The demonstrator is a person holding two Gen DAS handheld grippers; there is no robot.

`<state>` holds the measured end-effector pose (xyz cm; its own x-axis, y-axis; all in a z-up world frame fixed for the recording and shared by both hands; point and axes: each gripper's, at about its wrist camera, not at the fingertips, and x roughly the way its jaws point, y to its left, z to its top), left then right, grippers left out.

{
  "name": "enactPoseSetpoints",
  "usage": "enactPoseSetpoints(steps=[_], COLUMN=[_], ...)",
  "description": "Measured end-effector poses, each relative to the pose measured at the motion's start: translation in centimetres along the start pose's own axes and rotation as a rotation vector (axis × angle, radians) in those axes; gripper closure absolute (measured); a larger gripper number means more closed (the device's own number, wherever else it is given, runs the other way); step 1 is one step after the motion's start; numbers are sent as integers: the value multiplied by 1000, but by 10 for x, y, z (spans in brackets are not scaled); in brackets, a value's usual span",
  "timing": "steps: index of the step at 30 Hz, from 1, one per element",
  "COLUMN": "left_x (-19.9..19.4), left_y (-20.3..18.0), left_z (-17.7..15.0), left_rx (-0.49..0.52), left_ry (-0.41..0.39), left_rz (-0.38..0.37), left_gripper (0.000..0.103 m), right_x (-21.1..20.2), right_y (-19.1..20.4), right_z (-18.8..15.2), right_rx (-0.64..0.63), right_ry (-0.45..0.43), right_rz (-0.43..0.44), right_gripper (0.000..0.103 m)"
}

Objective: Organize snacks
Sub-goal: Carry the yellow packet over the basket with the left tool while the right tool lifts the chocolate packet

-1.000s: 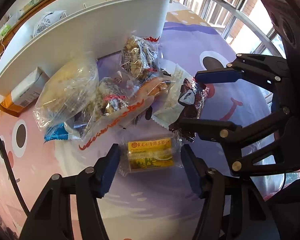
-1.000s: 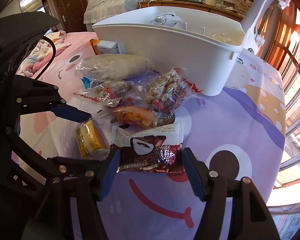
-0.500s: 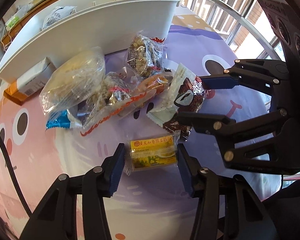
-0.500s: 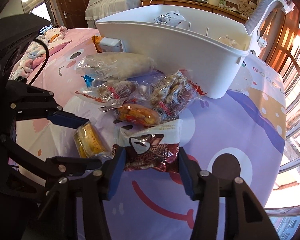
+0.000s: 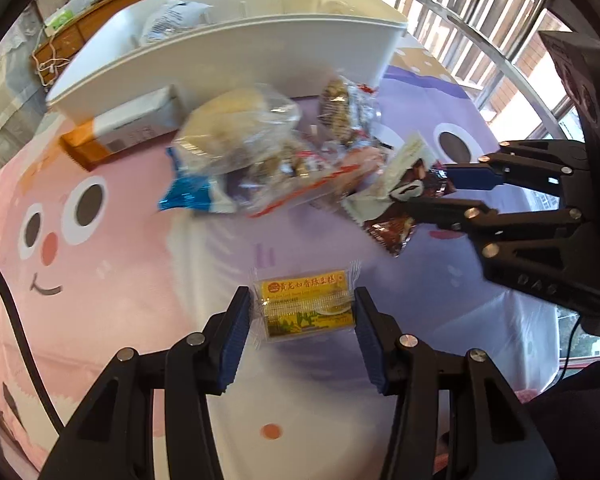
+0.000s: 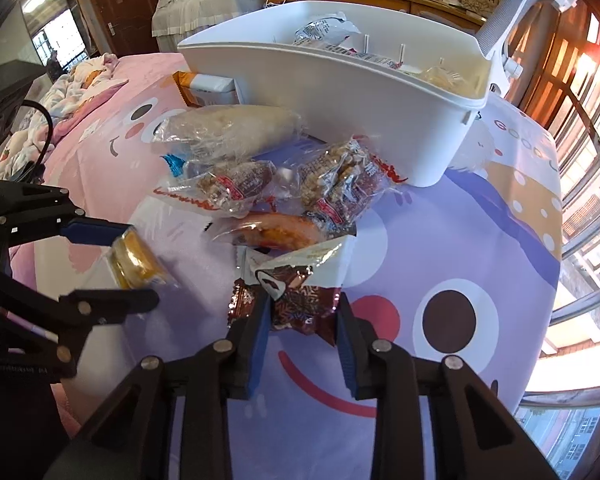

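The left tongs point(image 5: 302, 322) pinched a small yellow cake packet point(image 5: 305, 309) between their blue pads, which pressed on its two short ends; their jaws had just closed in on it. In the right wrist view the packet point(image 6: 137, 259) hung tilted between those pads, clear of the cartoon-printed cloth point(image 6: 480, 248).

The right tongs point(image 6: 302, 322) had just been closing too, and gripped a crumpled brown chocolate wrapper point(image 6: 296, 300) at its lower end, the pads squeezing the foil from both sides. That wrapper lay at the near edge of a heap of snacks on the cloth: a long pale bread roll in clear plastic point(image 6: 228, 132), two bags of nut bars point(image 6: 340, 188), and an orange pastry point(image 6: 276, 232).

Behind the heap stood a white plastic bin point(image 6: 352, 96) with a few packets already inside. An orange and white carton point(image 6: 208, 88) lay just beside the bin's left end.
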<state>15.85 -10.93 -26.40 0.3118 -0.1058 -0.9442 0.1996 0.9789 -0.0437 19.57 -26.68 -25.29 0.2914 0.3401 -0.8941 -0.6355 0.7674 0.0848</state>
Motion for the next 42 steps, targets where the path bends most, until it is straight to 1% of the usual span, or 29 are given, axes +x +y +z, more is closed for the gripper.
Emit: enactPoseSetpoints(steps=[4, 11, 16, 19, 20, 21, 22, 25, 27, 29, 33, 37, 42], left_x=[-13, -44, -65, -79, -81, -85, -89, -101, -109, -121, -139, -146, -145], left_y=[20, 53, 69, 81, 82, 85, 89, 99, 104, 111, 120, 129, 135], left_z=[-5, -10, -1, 6, 9, 12, 16, 29, 39, 53, 78, 106, 138], left_rx=[-7, 5, 27, 60, 67, 78, 90, 110, 120, 139, 165, 184, 226], left_ry=[-8, -45, -64, -73, -75, -76, -81, -105, -126, -162, -208, -226, -246], left_rz=[29, 59, 59, 54, 55, 56, 57, 51, 49, 46, 34, 7, -20], left_gripper=[54, 54, 54, 54, 54, 54, 54, 54, 54, 54, 54, 54, 53], right_x=[-5, -21, -37, -47, -50, -52, -53, -58, -57, -58, -64, -69, -71], right_y=[4, 16, 26, 37, 40, 42, 45, 55, 60, 63, 65, 60, 52], right_z=[2, 4, 11, 19, 23, 27, 31, 44, 54, 62, 77, 85, 83], right_rx=[28, 80, 131, 147, 152, 156, 160, 155, 157, 162, 191, 250, 353], right_ry=[7, 9, -7, -28, -37, -43, -48, -75, -74, -88, -120, -141, -142], right_rz=[-1, -14, -11, -6, -2, 3, 7, 5, -2, -6, -6, -29, -72], right_gripper=[79, 80, 80, 81, 85, 89, 98, 103, 103, 103, 103, 103, 103])
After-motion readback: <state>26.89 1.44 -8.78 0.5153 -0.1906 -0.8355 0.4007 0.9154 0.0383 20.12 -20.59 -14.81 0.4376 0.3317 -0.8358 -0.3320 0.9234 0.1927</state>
